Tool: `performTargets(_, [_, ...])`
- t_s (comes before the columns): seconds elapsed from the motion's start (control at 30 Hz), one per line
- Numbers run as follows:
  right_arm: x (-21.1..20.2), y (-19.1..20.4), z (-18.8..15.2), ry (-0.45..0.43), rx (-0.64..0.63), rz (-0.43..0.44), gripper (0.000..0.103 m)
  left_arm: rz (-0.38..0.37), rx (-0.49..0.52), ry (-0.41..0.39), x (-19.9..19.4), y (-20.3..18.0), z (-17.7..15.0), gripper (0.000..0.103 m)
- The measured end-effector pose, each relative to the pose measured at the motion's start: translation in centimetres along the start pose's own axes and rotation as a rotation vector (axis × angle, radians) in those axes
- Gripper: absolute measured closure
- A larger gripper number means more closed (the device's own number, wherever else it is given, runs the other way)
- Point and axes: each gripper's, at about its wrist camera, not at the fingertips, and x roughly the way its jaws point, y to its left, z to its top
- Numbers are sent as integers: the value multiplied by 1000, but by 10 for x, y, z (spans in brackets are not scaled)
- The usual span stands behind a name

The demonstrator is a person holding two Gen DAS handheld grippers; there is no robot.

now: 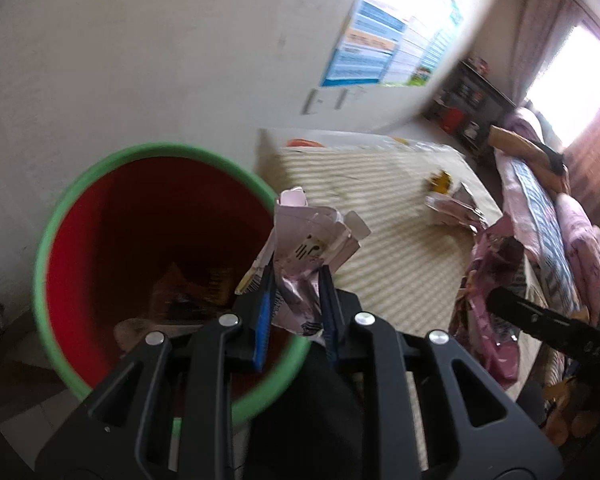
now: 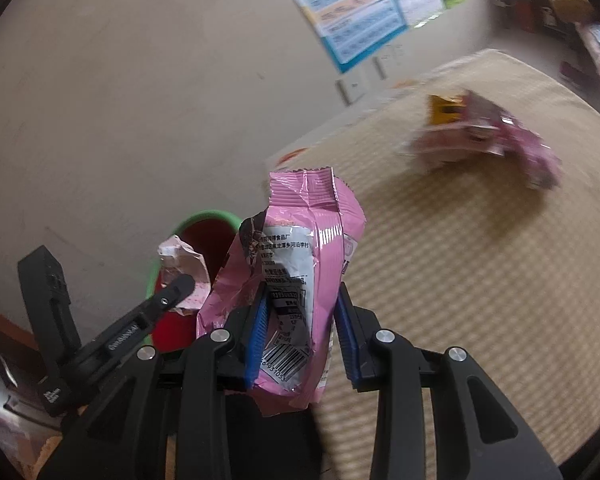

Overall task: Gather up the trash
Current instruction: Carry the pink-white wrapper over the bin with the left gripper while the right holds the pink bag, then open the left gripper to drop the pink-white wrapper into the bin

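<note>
- The bin [image 1: 52, 240] already has some wrappers at its bottom.
- Left gripper [image 1: 296, 300] pinches a crumpled wrapper [image 1: 312, 240] right over the bin's rim, not yet dropped.
- Right gripper [image 2: 302, 332] pinches a pink packet [image 2: 300, 248] near the bin.
- Two more wrappers [image 2: 480, 132] are left on the mat [image 2: 460, 260].

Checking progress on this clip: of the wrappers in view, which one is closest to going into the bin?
The crumpled pale wrapper in the left gripper, at the bin's green rim. The right gripper's pink wrapper is farther; the others lie on the mat.
</note>
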Motion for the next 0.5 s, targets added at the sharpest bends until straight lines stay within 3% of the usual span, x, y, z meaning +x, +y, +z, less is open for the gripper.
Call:
performTargets(0.43, [74, 82, 11, 96, -141, 93, 68, 139, -120, -36, -16, 72, -2, 82])
performTargets(0.5, [84, 90, 14, 99, -147, 106, 65, 155, -135, -41, -18, 80, -3, 75])
